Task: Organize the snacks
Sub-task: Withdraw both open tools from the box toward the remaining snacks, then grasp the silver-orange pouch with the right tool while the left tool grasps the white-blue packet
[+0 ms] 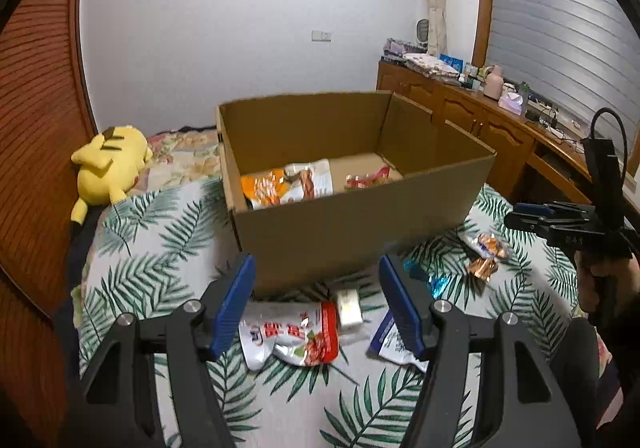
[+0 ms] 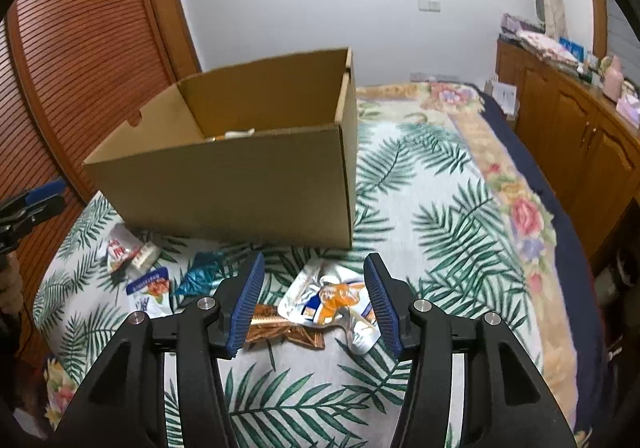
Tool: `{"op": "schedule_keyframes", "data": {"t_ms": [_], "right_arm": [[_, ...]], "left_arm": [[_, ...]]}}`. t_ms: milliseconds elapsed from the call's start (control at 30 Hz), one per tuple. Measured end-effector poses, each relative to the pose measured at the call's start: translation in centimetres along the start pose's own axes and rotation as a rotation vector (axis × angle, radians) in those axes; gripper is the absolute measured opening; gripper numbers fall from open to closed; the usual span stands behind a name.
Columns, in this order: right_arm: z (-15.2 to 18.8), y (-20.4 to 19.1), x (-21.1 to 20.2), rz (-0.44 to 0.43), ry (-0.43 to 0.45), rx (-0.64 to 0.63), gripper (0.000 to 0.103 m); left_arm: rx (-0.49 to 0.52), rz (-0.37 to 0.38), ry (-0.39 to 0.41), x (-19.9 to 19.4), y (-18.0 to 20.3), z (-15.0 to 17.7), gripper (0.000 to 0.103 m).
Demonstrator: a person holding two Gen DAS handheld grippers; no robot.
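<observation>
An open cardboard box [image 1: 352, 232] stands on the leaf-print bed and holds an orange-and-white packet [image 1: 288, 183] and a red one [image 1: 366, 179]. My left gripper [image 1: 316, 264] hovers open just before the box. Under it lie a red-and-white packet [image 1: 292, 336], a small white packet [image 1: 349, 308] and a blue-and-white packet [image 1: 390, 344]. My right gripper [image 2: 314, 268] is open above a silver-and-orange packet [image 2: 332, 296] and a copper wrapper [image 2: 272, 326], its pads clear of both. A blue foil wrapper [image 2: 200, 272] lies to their left. The box [image 2: 240, 183] is just beyond.
A yellow plush toy [image 1: 108, 163] lies at the bed's far left. A louvred wooden door [image 1: 36, 87] runs along the left. A cluttered wooden cabinet [image 1: 480, 119] lines the right wall. The floral blanket [image 2: 500, 167] covers the bed's right side.
</observation>
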State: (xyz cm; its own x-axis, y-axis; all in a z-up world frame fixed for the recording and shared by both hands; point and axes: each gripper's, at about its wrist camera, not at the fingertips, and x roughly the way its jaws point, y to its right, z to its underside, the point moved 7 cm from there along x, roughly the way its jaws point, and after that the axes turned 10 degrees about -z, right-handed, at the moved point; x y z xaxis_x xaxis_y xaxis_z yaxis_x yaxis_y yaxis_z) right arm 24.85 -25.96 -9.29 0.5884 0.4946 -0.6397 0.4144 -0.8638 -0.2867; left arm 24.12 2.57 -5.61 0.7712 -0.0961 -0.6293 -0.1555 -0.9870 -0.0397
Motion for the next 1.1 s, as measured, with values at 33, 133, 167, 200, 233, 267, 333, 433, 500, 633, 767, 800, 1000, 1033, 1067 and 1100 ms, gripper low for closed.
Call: {"op": "schedule_keyframes", "data": {"t_ms": [33,133,167,200,233,267,333,433,500,633,767,800,1000,1033,1067,1100], "right_arm": [[0.3,0.2,0.5,-0.014,-0.014,0.005,0.053],[0.7,0.6,1.8,-0.024,-0.045,0.009,0.053],[0.9,0.8,2.2,-0.028,-0.055,0.011,0.053],[1.0,0.9,2.6,-0.031,-0.063,0.014,0.053],[1.2,1.1,3.1,-0.038,-0.076,0.019,0.053],[1.4,1.3,3.5,-0.039,-0.083,0.021,0.053],[1.8,1.7,4.2,-0.034,-0.102,0.023,0.053],[2.3,2.2,4.7,-0.043,-0.119,0.036,0.054],[2.4,2.2,4.8,-0.045,-0.124,0.027,0.054],[2.7,1.8,4.6,-0.066,-0.141,0.021,0.055],[3.4,1.5,4.4,-0.089,-0.154,0.020,0.058],[3.5,1.5,4.3,-0.093,-0.157,0.022,0.058],[4.1,0.2,3.9,-0.120,-0.171,-0.002,0.062],[4.2,-0.2,3.9,-0.123,-0.175,-0.012,0.063],[4.3,-0.4,3.8,-0.124,-0.178,-0.019,0.063],[4.4,-0.7,3.8,-0.126,-0.180,-0.026,0.063]], "left_arm": [[-0.001,-0.001,-0.010,0.2,0.0,0.4,0.065],[-0.002,-0.003,-0.033,0.7,0.0,1.4,0.065],[-0.003,-0.001,-0.038,0.8,0.1,1.6,0.065],[-0.004,0.000,-0.044,0.9,0.2,1.9,0.065],[-0.006,0.002,-0.049,1.0,0.3,2.1,0.065],[-0.007,0.004,-0.054,1.1,0.4,2.3,0.065],[-0.005,0.011,-0.064,1.3,0.7,2.7,0.065],[0.006,0.029,-0.080,1.5,1.2,3.2,0.065],[0.004,0.037,-0.085,1.5,1.6,3.4,0.065],[0.000,0.050,-0.094,1.6,2.2,3.6,0.065],[0.005,0.066,-0.105,1.8,3.2,4.0,0.065],[0.006,0.070,-0.108,1.8,3.5,4.1,0.065],[0.018,0.098,-0.127,2.1,5.6,5.1,0.065],[0.018,0.102,-0.130,2.1,5.9,5.3,0.065],[0.019,0.107,-0.134,2.2,6.2,5.4,0.065],[0.022,0.111,-0.139,2.2,6.5,5.5,0.065]]}}
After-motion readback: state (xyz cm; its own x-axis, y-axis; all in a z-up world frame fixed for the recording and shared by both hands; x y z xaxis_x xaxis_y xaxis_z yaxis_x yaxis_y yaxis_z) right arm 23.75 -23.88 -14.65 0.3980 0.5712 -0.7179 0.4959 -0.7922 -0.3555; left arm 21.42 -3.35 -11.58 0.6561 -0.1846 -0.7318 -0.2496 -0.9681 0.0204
